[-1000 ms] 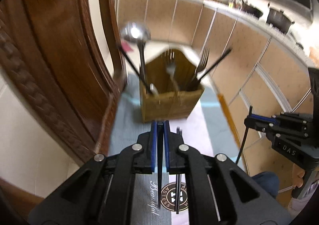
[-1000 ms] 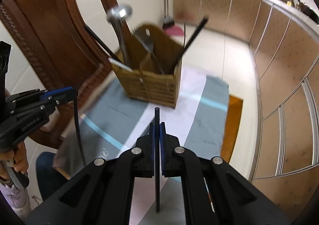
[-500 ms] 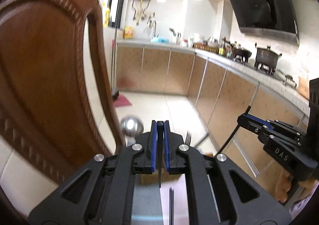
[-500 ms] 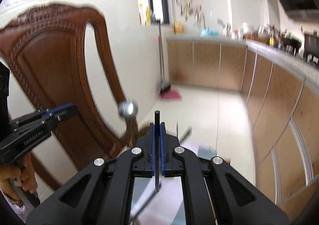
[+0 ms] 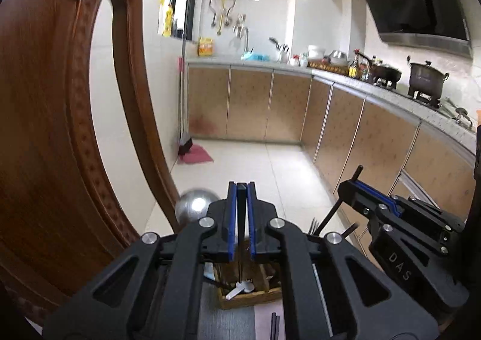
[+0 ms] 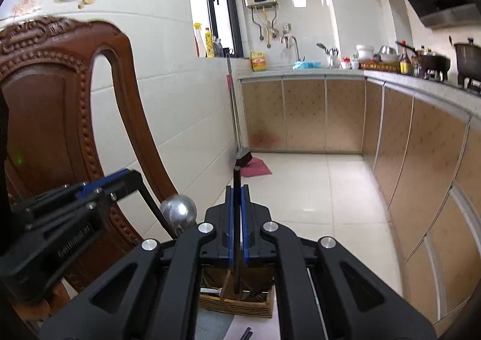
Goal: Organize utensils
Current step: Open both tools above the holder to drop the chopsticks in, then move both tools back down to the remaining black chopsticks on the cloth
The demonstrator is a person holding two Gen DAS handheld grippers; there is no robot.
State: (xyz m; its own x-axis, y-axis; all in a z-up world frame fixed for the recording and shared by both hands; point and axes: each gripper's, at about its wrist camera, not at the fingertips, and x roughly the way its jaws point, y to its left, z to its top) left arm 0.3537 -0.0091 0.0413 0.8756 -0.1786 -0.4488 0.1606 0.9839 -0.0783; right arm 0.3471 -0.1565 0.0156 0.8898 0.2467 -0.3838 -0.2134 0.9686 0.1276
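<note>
Both grippers, left point(image 5: 241, 213) and right point(image 6: 237, 213), each clamped on a black chopstick point(image 6: 237, 186); holder point(image 6: 237, 304) mostly filled; loose chopsticks point(image 5: 274, 325) remain.

Woven wooden utensil box point(image 6: 237, 305) holding steel ladle point(image 6: 179, 211), fork point(image 5: 314, 224), black chopsticks point(image 5: 329, 215), leaning upright

Below the left gripper point(image 5: 240, 219), a table point(image 5: 261, 322) lay under a grey and pale cloth point(image 5: 222, 325). A wooden utensil box point(image 5: 249, 299) stood on the cloth just beyond the gripper, and two dark chopsticks point(image 5: 274, 326) lay on it nearer, under the gripper's body.
</note>
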